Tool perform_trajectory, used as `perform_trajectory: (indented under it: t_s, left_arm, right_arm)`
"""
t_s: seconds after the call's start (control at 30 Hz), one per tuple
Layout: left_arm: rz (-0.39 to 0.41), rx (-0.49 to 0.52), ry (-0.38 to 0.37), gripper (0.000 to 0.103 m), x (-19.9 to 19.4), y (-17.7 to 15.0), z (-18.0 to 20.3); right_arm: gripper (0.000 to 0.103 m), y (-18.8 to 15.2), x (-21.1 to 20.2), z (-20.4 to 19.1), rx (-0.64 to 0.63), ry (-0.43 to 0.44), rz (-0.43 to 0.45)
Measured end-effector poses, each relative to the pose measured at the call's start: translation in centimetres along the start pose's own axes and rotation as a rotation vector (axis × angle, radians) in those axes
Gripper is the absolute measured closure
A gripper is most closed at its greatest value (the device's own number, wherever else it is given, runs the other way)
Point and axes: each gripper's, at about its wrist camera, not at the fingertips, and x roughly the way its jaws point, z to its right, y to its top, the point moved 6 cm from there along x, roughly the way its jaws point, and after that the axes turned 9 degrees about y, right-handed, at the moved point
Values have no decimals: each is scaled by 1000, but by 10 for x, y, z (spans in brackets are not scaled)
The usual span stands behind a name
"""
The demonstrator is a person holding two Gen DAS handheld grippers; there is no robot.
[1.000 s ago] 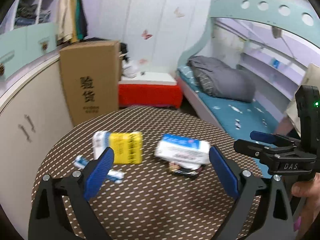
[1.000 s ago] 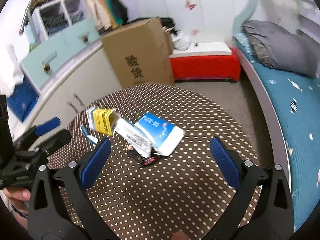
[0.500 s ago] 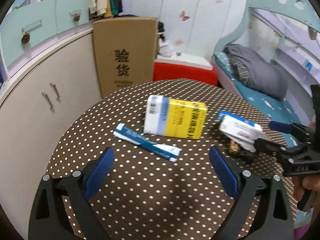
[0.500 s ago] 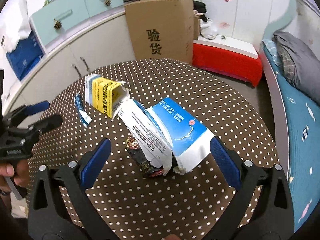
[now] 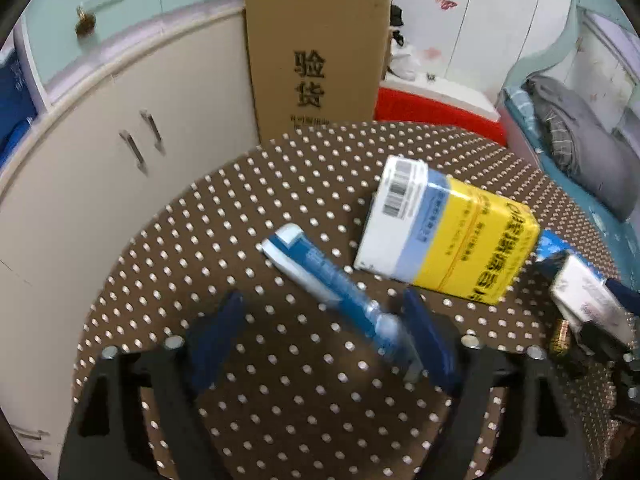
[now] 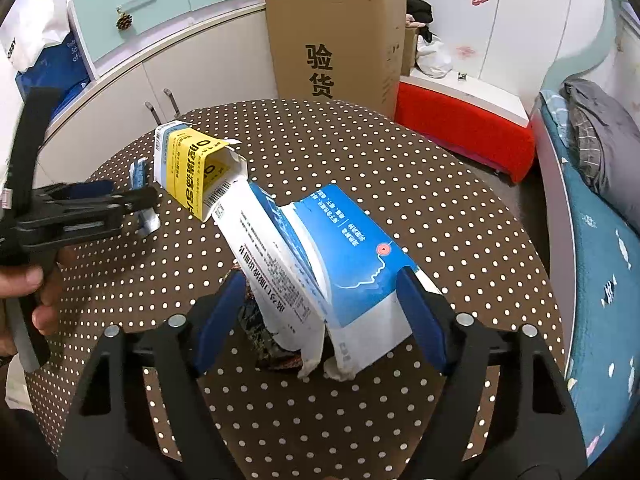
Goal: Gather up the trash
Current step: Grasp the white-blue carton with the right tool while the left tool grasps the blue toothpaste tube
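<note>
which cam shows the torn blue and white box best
The right wrist view: the torn blue and white box fills the middle of the frame, between the right gripper fingers, ripped end nearest. The left wrist view catches only a blurred corner of it at the right edge.

Both grippers came down closer to the dotted table [image 5: 248,208], and their jaws had just been closing. The left gripper [image 5: 324,344] swung from the boxes to the blue tube [image 5: 320,272], whose near end now lay beside its right pad. The right gripper [image 6: 320,312] dropped until its jaws straddled the torn blue-and-white box [image 6: 340,264], filling the lower centre of its view.
</note>
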Motion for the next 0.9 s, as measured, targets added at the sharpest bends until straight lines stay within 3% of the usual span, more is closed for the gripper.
perform_trajectory:
  t_s: [0.03,0.07,0.1,0.13,0.17,0.2,0.23,0.37,0.53,0.67,0.9]
  left_arm:
    - [7,21,8,38,1,0,1]
    - [17,36,-7,50,1,1,1]
    - [21,47,-15,65,1,2,0]
    - [23,59,-28,73,0,1,0]
    - [23,69,-56,84,-1,1,-1]
    - [20,73,-88,89,-2,0,-1]
    - [17,73,-111,90,-3,-1,-2]
    - [19,97,-166,91,-9,-10,-4]
    - [35,138,-158,78,-15,-13,5]
    - [50,168,-161,91,-23,-19,19]
    - [22,162,-260,93,-45,-44,32]
  right_arm:
    - [36,1,1,-1,-3,2,-1]
    - [39,0,3,-3,-11,4,-3]
    - [48,0,3,-4,-16,9,-5]
    - [58,-1,5,-6,-16,20,-8]
    - [59,-2,5,-7,-14,23,-7]
    - [61,-3,5,-8,-14,24,-1]
    - [69,-4,5,-8,-8,32,2]
    - [74,-11,-5,-3,50,54,29]
    - [76,-18,-14,5,98,69,44]
    - [79,-22,-27,13,154,80,79]
    - [81,-33,-54,31,234,86,137]
